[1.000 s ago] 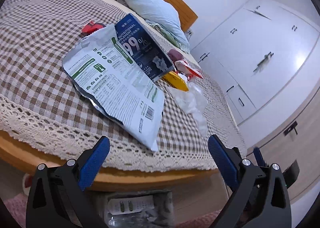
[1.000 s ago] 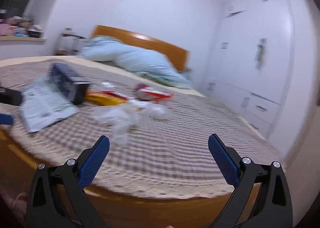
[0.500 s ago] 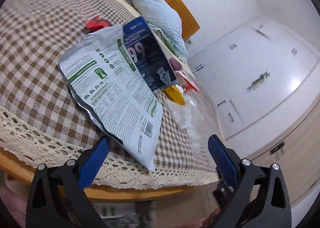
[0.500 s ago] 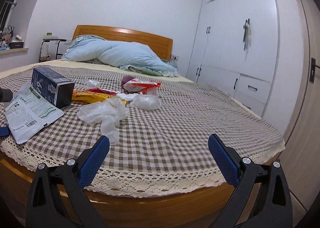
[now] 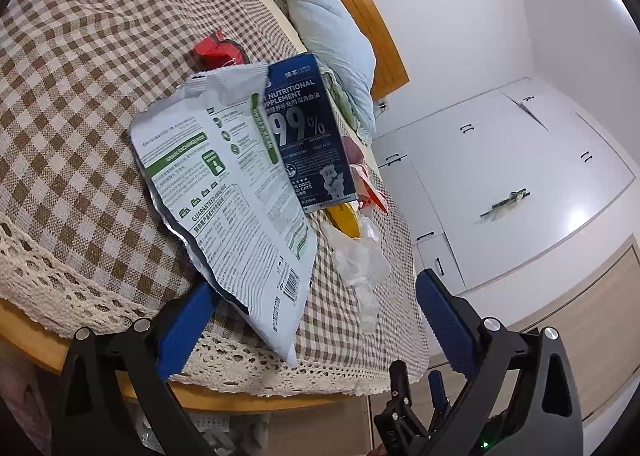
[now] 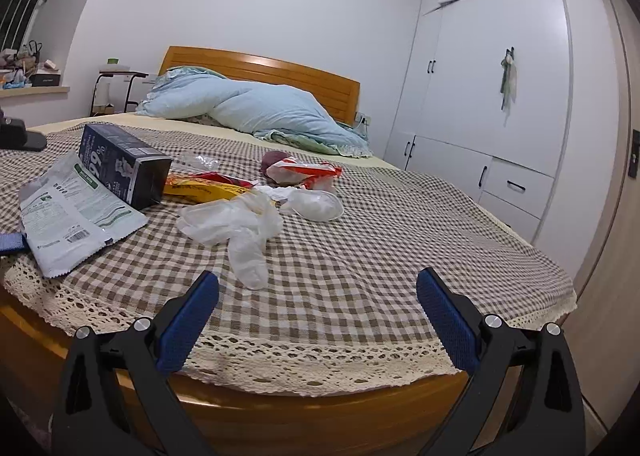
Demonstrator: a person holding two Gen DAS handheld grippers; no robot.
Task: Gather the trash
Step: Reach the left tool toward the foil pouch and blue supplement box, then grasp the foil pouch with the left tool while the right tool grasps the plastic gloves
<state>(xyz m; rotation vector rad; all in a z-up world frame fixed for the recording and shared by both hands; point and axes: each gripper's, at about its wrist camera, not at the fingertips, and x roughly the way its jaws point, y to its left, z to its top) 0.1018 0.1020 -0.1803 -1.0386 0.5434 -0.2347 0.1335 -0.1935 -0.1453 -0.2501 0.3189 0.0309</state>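
A bed [image 6: 380, 240] spread with a brown-and-cream checked cover [image 5: 72, 103] edged in cream lace fills both views, its wooden headboard [image 6: 280, 75] and pale blue bedding [image 6: 256, 111] toward 12 o'clock in the right wrist view. White wardrobes [image 6: 492, 95] line the wall at 2 o'clock. The trash lies in a cluster: a torn white pouch [image 5: 236, 191] at the bed's near edge, a dark blue carton [image 5: 308, 135] touching it, a yellow wrapper [image 6: 204, 188] and a clear plastic glove [image 6: 236, 228] beside. The left gripper [image 5: 316, 320] is spread wide, its left finger beneath the pouch's edge. The right gripper [image 6: 318, 316] is likewise released, empty.
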